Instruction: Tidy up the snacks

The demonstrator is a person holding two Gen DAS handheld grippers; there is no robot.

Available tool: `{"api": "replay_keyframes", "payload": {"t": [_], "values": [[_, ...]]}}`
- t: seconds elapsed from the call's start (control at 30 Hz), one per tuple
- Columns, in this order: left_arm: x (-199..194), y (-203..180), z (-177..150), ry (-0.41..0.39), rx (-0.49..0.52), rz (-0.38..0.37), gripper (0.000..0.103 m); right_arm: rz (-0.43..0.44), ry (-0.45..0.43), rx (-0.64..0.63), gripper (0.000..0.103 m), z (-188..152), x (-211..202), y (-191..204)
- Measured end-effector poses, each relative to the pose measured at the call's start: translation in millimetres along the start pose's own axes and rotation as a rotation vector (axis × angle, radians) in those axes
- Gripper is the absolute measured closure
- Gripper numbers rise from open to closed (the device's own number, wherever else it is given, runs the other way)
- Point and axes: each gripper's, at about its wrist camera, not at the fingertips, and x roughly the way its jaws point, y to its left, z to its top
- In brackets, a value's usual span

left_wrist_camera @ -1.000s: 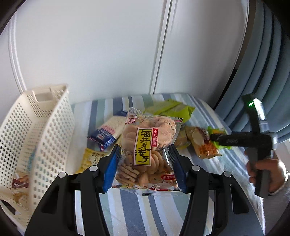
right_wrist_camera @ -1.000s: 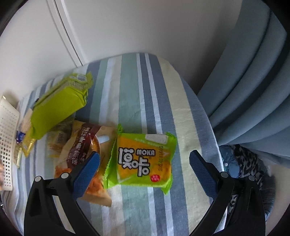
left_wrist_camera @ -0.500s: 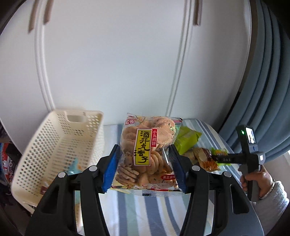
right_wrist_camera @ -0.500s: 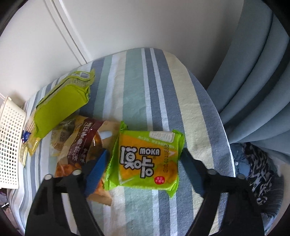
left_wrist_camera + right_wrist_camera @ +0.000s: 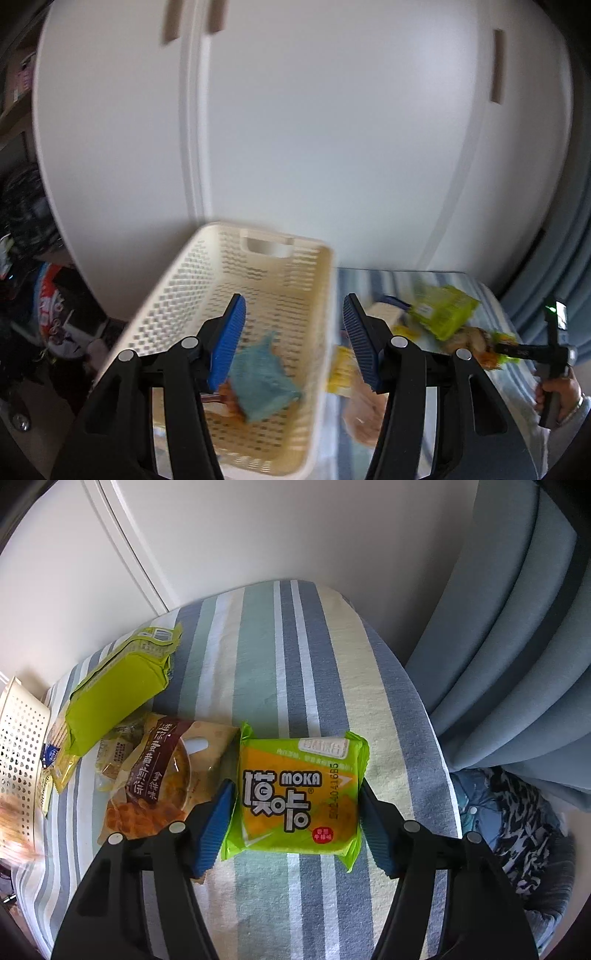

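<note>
One cream basket (image 5: 207, 295) stands at the left, with one teal packet (image 5: 260, 384) showing clearly inside and something orange and blurred under it. On the striped cloth (image 5: 273, 646) the right view shows three large packets: one MOKA pack (image 5: 299, 794) nearest, one brown bag (image 5: 162, 775) to its left, one green bag (image 5: 118, 690) farther left. Smaller packets beside the basket are too blurred to count.

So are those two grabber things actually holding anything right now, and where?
The left gripper is open, holding nothing. The right gripper has its fingers against the left and right edges of the green snack pack, which lies on the table.
</note>
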Motion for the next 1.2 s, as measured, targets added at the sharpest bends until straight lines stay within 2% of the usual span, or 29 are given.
{"api": "replay_keyframes", "payload": {"t": [0.03,0.07,0.17,0.33,0.4,0.47,0.53,0.63,0.8,1.03,1.13,1.2], "values": [[1,5,0,0.009,-0.014,0.006,0.042,-0.002,-0.002,-0.002,0.037,0,0,0],[3,9,-1,0.026,-0.035,0.003,0.034,-0.004,-0.002,-0.004,0.037,0,0,3],[2,5,-12,0.038,-0.059,-0.046,0.019,-0.021,0.003,-0.017,0.034,-1,3,8],[6,-55,-36,0.083,0.073,-0.109,0.015,-0.045,0.013,-0.047,0.027,-1,5,18],[11,-80,-47,0.101,0.141,-0.120,0.014,-0.051,0.015,-0.052,0.027,0,4,20],[22,-110,-59,0.125,0.232,-0.097,0.014,-0.048,0.015,-0.053,0.027,0,4,21],[39,-131,-68,0.176,0.271,-0.078,0.014,-0.039,0.013,-0.050,0.027,0,3,20],[67,-147,-80,0.272,0.250,-0.078,0.014,-0.028,0.010,-0.050,0.027,0,3,19],[106,-153,-87,0.368,0.229,-0.029,0.014,-0.027,0.010,-0.056,0.026,0,4,14],[144,-151,-94,0.502,0.160,-0.039,0.013,-0.046,0.015,-0.083,0.026,-1,6,21],[149,-148,-97,0.514,0.143,-0.055,0.031,-0.056,0.010,-0.088,0.031,-2,4,23],[146,-147,-99,0.507,0.129,-0.075,0.037,-0.059,0.006,-0.090,0.037,-2,2,22]]}}
